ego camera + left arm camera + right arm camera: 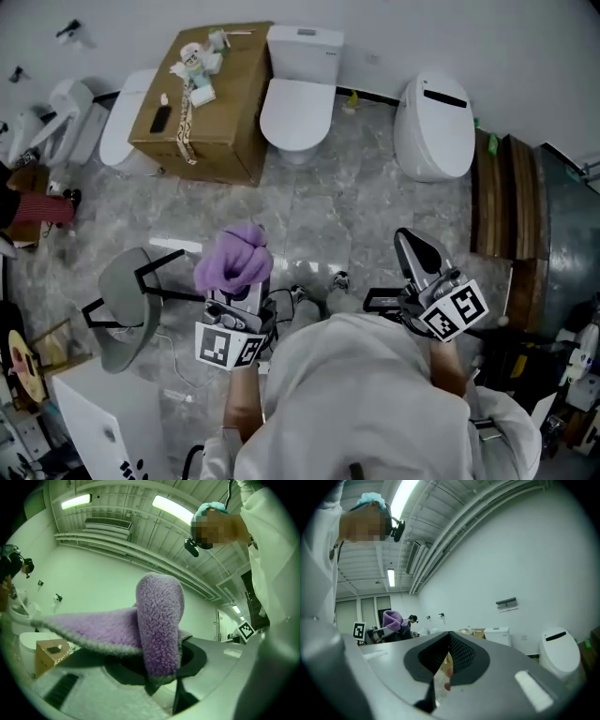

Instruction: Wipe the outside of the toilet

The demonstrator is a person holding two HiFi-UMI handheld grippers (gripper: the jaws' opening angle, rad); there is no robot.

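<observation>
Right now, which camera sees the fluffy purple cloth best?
The left gripper view: the purple cloth fills it, pinched in the left gripper. The head view shows a small bundle; the right gripper view, a tiny distant lump.

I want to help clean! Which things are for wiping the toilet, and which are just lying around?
For the job: purple cloth, left hand-held gripper pinching it, white toilet (which of several, can't tell).
Lying about: cardboard box, grey chair, wooden boards.
</observation>
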